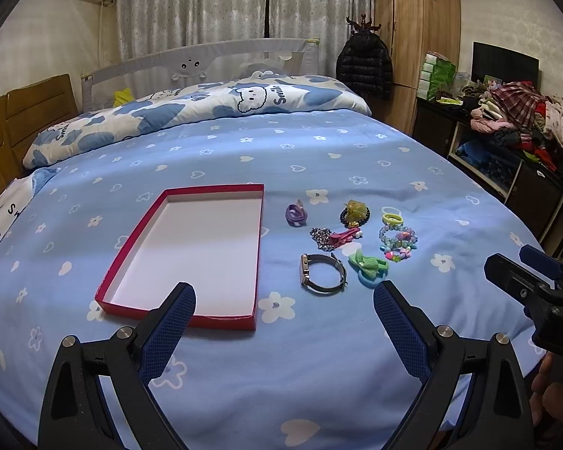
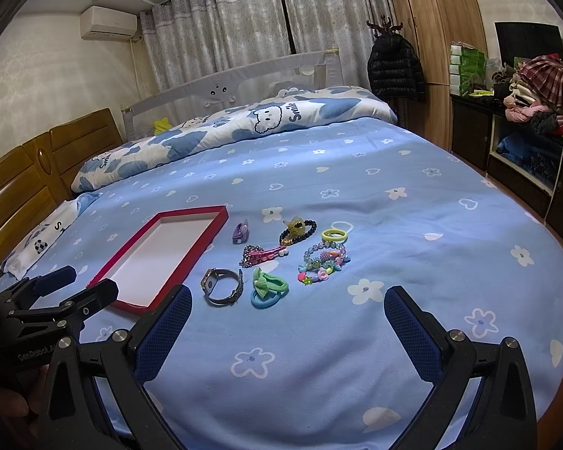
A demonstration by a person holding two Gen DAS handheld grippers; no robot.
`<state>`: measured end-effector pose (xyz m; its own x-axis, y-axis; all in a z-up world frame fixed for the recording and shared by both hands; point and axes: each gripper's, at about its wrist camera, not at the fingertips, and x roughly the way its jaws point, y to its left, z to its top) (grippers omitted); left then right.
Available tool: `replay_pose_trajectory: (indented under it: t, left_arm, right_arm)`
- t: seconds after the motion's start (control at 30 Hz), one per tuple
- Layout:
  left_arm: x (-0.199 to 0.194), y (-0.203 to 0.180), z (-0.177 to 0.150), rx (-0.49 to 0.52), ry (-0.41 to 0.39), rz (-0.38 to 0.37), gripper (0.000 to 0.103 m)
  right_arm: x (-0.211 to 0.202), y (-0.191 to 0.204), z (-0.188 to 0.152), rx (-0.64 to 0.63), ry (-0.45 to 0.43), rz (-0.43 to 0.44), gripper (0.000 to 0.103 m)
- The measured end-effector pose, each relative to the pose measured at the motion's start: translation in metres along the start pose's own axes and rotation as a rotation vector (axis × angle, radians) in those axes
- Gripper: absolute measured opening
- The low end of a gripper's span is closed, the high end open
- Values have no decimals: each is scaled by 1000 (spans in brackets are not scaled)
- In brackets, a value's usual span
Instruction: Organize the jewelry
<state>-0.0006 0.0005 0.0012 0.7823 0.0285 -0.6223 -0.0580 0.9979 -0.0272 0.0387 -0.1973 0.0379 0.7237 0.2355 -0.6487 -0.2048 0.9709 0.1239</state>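
Observation:
A red box lid (image 1: 107,288) (image 2: 109,267) with a white inside lies open and empty on the blue bedspread. To its right lie a wristwatch (image 1: 322,273) (image 2: 222,286), a green and blue hair tie (image 1: 368,267) (image 2: 268,287), a pink clip on a beaded chain (image 1: 336,236) (image 2: 261,254), a purple hair tie (image 1: 295,214) (image 2: 241,233), a dark bead bracelet with a yellow bow (image 1: 354,212) (image 2: 297,229), yellow bands (image 1: 392,219) (image 2: 334,234) and coloured bead bracelets (image 1: 398,242) (image 2: 323,261). My left gripper (image 1: 284,300) is open and empty near the lid's front edge. My right gripper (image 2: 288,305) is open and empty, in front of the jewelry.
A folded blue and white quilt (image 1: 191,112) lies across the far side of the bed. A wooden headboard (image 1: 22,120) is at the left. A wardrobe (image 1: 420,37) and a dark cabinet piled with clothes (image 1: 514,120) stand at the right.

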Motion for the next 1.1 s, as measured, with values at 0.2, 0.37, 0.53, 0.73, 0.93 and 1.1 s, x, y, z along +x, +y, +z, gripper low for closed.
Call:
replay_pose_trajectory:
  t: [0.2,0.37,0.53,0.73,0.93,1.1]
  left_arm:
    - [0,0,0,-3,-1,-1,96]
    - [0,0,0,0,0,-2,96]
    - [1,0,-2,-1,0,-2,96]
    - [1,0,-3,0,2,-1,96]
    - [2,-1,-4,1,3,-2,96]
    - [2,0,-5,2,5,-3,96]
  right_arm:
    - [0,0,0,0,0,0,103]
    - [0,0,0,0,0,0,103]
    - [0,0,0,0,-1,-1,103]
    - [1,3,0,-3,1,3,103]
    - [0,5,-1,-3,3,4,103]
    - [1,5,-1,-3,3,3,103]
